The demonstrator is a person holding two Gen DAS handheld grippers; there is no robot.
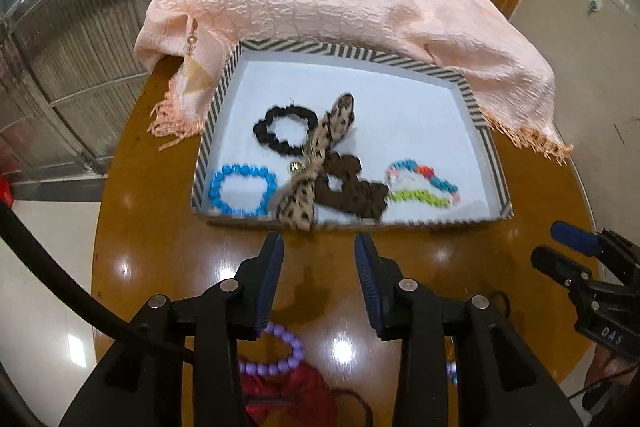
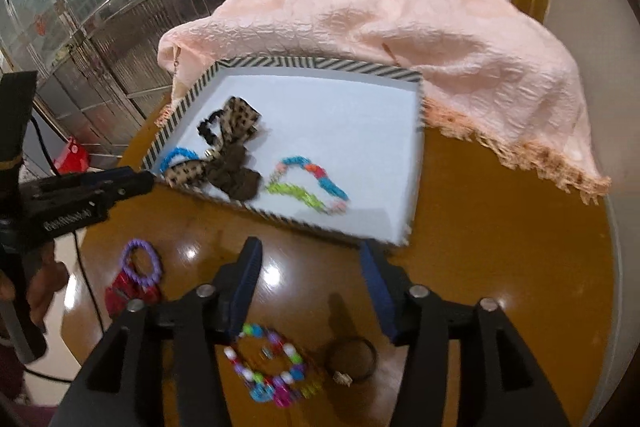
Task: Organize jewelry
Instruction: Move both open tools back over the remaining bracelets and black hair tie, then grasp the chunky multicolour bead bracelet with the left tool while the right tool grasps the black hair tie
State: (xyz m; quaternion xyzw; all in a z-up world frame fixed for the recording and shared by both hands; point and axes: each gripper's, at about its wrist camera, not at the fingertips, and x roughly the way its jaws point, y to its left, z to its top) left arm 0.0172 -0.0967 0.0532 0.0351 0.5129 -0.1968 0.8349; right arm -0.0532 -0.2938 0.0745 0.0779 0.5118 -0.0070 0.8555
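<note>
While the tray [image 1: 218,99] holds jewelry, left gripper [image 1: 319,247] and right gripper [image 2: 311,255] gape empty.

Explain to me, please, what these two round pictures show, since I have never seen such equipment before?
No robot here: a person holds a two-finger gripper in each hand, with a fisheye camera on each. One picture looks along the left gripper, the other along the right gripper. Both are open and hold nothing. On the round brown table stands a striped tray with a blue bead bracelet, a black scrunchie, a leopard-print bow, a brown scrunchie and a multicoloured bracelet. Outside the tray lie a purple bracelet on something red, a colourful bead bracelet and a dark ring. A pink scarf is heaped behind.
</note>
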